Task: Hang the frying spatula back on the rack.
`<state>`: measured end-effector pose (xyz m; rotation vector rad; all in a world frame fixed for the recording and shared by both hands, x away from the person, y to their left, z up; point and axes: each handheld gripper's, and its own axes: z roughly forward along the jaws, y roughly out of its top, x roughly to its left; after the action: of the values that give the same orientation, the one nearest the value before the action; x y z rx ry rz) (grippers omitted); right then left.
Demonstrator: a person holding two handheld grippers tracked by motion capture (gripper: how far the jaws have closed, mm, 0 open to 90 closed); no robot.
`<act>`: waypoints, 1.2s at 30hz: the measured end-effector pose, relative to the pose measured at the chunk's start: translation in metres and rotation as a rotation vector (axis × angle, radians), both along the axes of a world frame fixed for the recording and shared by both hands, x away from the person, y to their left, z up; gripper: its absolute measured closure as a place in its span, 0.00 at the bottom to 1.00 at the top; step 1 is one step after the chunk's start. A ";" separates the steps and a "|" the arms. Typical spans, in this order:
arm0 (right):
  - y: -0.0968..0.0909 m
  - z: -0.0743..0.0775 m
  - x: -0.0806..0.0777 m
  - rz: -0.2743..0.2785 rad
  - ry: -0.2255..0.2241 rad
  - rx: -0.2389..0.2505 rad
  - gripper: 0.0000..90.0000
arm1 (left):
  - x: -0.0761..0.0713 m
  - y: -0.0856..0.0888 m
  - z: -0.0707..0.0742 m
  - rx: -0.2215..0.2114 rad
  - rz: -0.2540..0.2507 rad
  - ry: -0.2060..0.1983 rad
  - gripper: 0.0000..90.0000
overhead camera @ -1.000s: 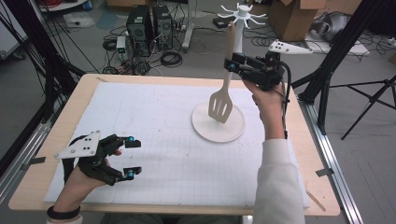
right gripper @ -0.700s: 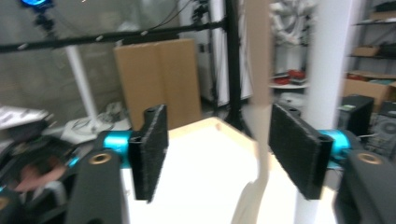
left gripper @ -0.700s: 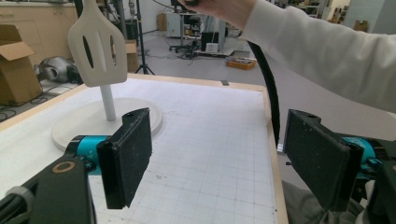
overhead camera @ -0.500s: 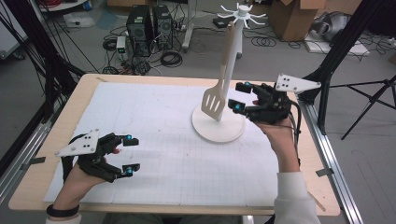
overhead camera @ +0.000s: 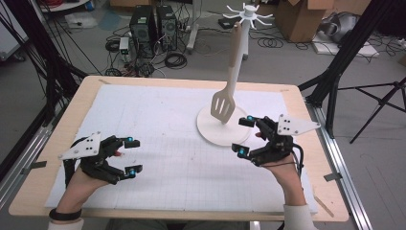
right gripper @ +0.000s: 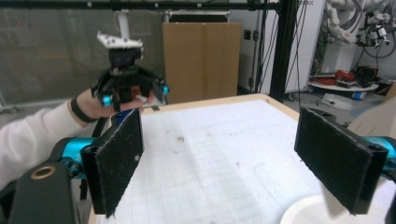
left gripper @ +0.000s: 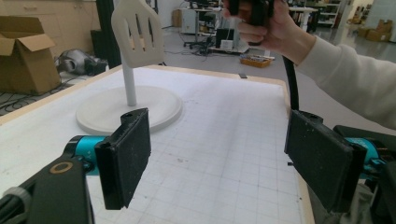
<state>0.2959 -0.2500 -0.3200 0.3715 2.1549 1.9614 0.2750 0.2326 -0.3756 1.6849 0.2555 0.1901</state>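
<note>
A white utensil stand rises from its round base (overhead camera: pixel 210 134) at the table's right middle, with a ring of hooks (overhead camera: pixel 249 12) on top. A pale slotted spatula (overhead camera: pixel 223 106) hangs from a hook, its head just above the base. My right gripper (overhead camera: pixel 244 135) is open beside the base's near right rim, holding nothing. My left gripper (overhead camera: pixel 132 156) is open and low at the near left. The left gripper view looks between its open jaws (left gripper: pixel 219 154) at the spatula (left gripper: pixel 137 35) and base (left gripper: pixel 107 116). In the right gripper view (right gripper: pixel 219 154) the left gripper (right gripper: pixel 126 84) is far off.
A white gridded mat (overhead camera: pixel 163 124) covers the wooden table. Beyond the far edge the floor holds computer towers (overhead camera: pixel 151 26), cables and cardboard boxes (overhead camera: pixel 299 17). Black frame posts stand at both sides, and a tripod (overhead camera: pixel 378 96) stands right of the table.
My right gripper came away from the spatula's handle high on the stand and dropped toward the table by the base. The spatula now hangs free. The left gripper stayed put.
</note>
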 end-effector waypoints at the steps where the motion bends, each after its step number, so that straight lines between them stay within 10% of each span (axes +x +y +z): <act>1: 0.001 -0.004 -0.002 -0.001 0.009 -0.007 0.16 | 0.000 0.001 -0.001 -0.002 0.003 0.002 0.25; 17: -0.002 -0.068 -0.018 -0.060 0.053 -0.036 0.13 | 0.002 0.011 -0.011 -0.015 0.023 -0.026 0.23; 36: -0.010 -0.083 -0.019 -0.097 0.085 -0.042 0.13 | 0.001 0.011 -0.013 -0.003 0.030 -0.024 0.23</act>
<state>0.2772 -0.2600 -0.4026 0.5506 2.1814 1.8778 0.2759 0.2437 -0.3889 1.6751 0.2633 0.2324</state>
